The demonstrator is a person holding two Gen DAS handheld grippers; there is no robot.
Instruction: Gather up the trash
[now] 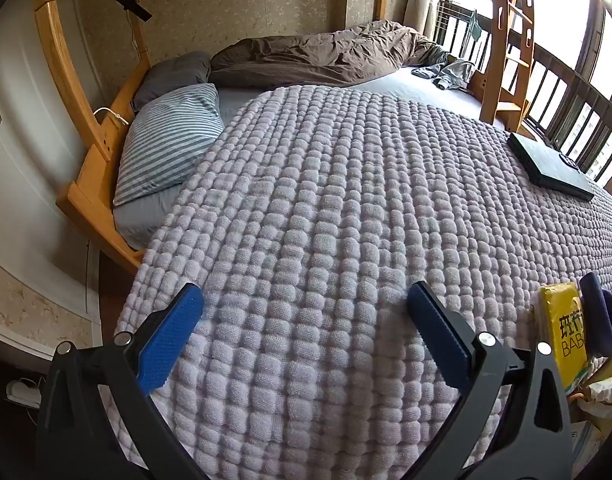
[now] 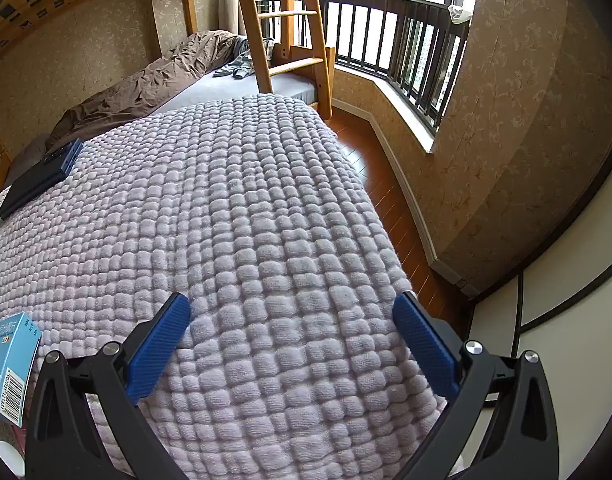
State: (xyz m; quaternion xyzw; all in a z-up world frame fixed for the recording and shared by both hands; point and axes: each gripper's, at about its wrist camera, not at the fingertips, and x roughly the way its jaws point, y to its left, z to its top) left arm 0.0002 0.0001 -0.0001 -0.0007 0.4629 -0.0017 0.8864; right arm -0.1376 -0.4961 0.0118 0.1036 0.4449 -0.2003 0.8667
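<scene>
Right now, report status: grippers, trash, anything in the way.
Left gripper open, empty. Right gripper open, empty, both over the blanket. Yellow packet and blue box near the bed's edge, untouched. Black case lies further up the blanket.

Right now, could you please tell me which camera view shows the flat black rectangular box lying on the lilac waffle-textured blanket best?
The left wrist view shows the flat black rectangular box best: its whole top and near edge are lit and unobstructed. The right wrist view shows the same box at the far left, more stretched by the fisheye, with its bluish end raised toward the brown duvet.
</scene>
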